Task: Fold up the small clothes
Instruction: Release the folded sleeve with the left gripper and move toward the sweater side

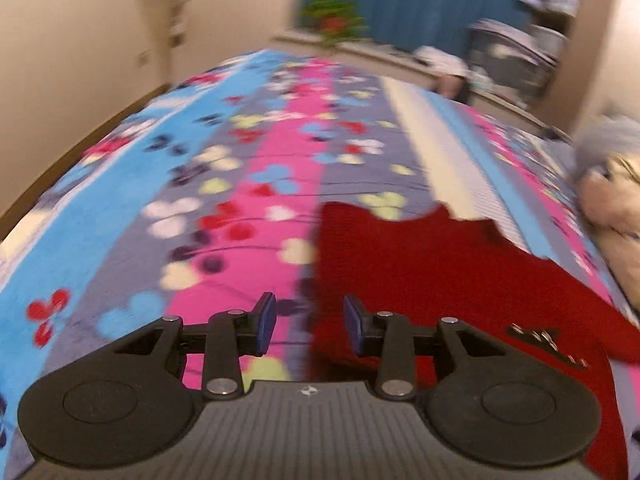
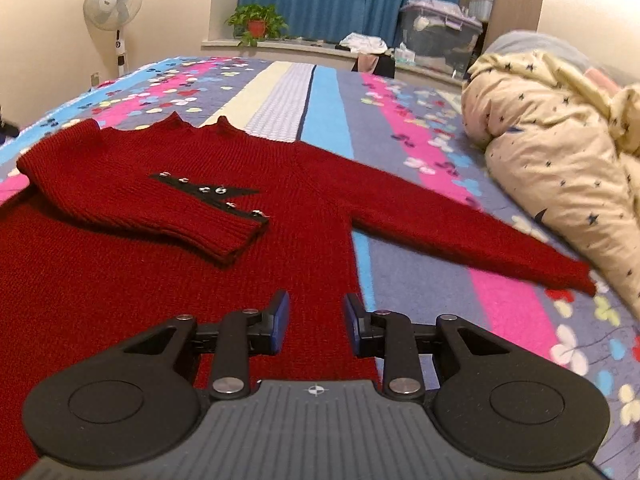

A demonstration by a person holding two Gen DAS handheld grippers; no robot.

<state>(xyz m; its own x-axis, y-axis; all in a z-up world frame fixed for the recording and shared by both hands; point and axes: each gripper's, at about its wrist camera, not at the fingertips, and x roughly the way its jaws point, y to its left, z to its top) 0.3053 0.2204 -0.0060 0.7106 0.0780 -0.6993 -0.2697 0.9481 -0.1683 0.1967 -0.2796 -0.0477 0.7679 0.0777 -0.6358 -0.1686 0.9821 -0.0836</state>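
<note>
A dark red knit sweater (image 2: 168, 264) lies flat on the bed. Its left sleeve (image 2: 160, 200) is folded across the chest, over a black strip with silver studs (image 2: 208, 192). Its right sleeve (image 2: 460, 228) stretches out to the right. My right gripper (image 2: 316, 320) is open and empty above the sweater's right side edge. In the blurred left wrist view the sweater (image 1: 420, 280) fills the lower right, and my left gripper (image 1: 310, 322) is open and empty over its left edge.
The bed has a flowered striped cover (image 2: 420, 152) in blue, pink and grey. A cream star-print duvet (image 2: 560, 152) is heaped at the right. A fan (image 2: 112, 4), a potted plant (image 2: 256, 24) and storage boxes (image 2: 440, 36) stand beyond the bed.
</note>
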